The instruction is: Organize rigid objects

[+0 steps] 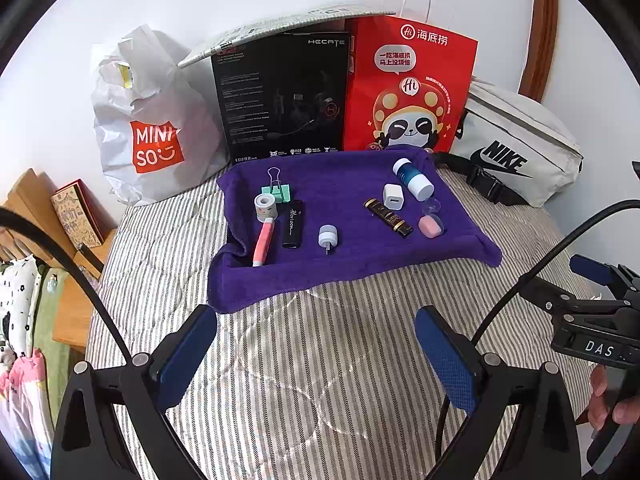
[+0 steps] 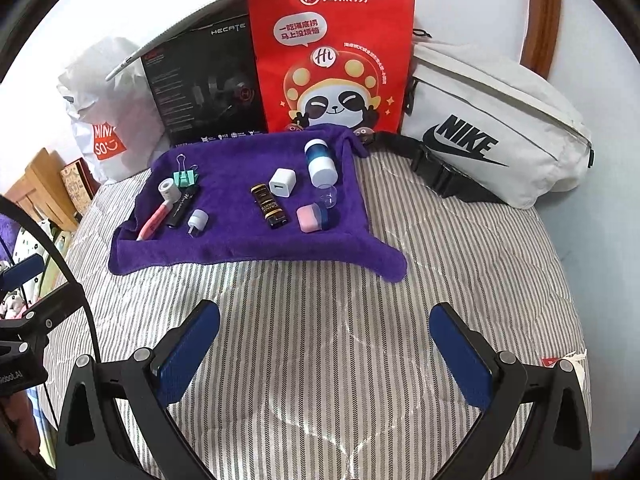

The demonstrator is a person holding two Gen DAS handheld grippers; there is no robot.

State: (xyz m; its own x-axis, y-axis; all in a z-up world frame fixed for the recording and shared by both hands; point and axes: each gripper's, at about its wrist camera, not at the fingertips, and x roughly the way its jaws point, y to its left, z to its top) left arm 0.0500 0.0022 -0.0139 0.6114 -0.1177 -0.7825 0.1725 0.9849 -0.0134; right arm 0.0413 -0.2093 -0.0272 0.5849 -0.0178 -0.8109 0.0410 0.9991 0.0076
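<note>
A purple towel lies on the striped bed and carries small items. On its left: a green binder clip, a tape roll, a pink pen, a black lighter and a small grey plug. On its right: a white charger cube, a black-gold tube, a blue-white bottle, a pink capsule and a clear cap. My left gripper and right gripper are open over bare bedding, short of the towel.
Against the wall stand a white Miniso bag, a black Hecate box, a red panda paper bag and a white Nike waist bag. Wooden furniture borders the bed's left. A hand holds the other gripper.
</note>
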